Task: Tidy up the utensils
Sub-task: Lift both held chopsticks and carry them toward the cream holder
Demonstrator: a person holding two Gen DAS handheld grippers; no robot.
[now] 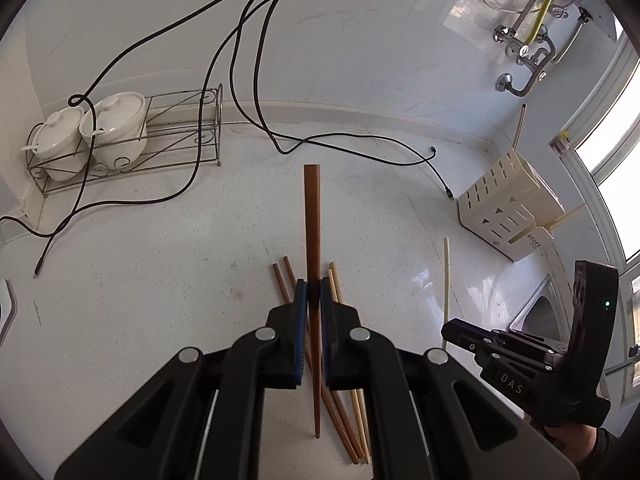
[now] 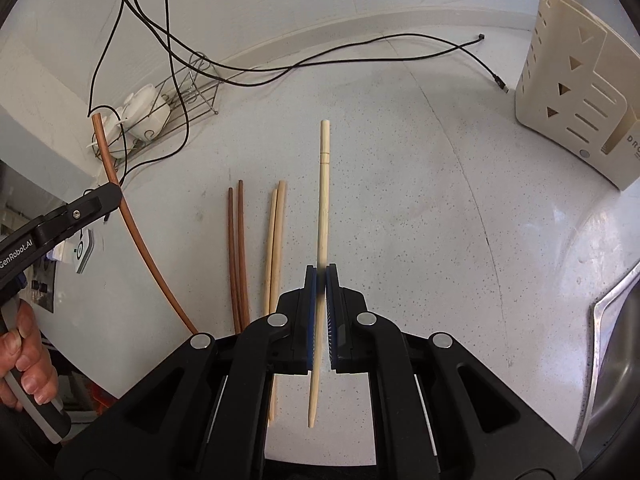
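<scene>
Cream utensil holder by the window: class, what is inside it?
The cream utensil holder shows chopstick ends sticking up from its top. How many stand inside cannot be seen; its walls cover them.

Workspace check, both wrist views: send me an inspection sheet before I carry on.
Surface: pale speckled counter, bare around the chopsticks.
Job's things: two brown and two pale loose chopsticks lying on the counter; cream utensil holder at the right.
Clutter: wire rack holding two white lidded pots.
Grippers: left gripper shut on a brown chopstick; right gripper shut on a pale chopstick.
Cables: black cables trail across the counter.
Surroundings: sink, window, wall pipes.
</scene>
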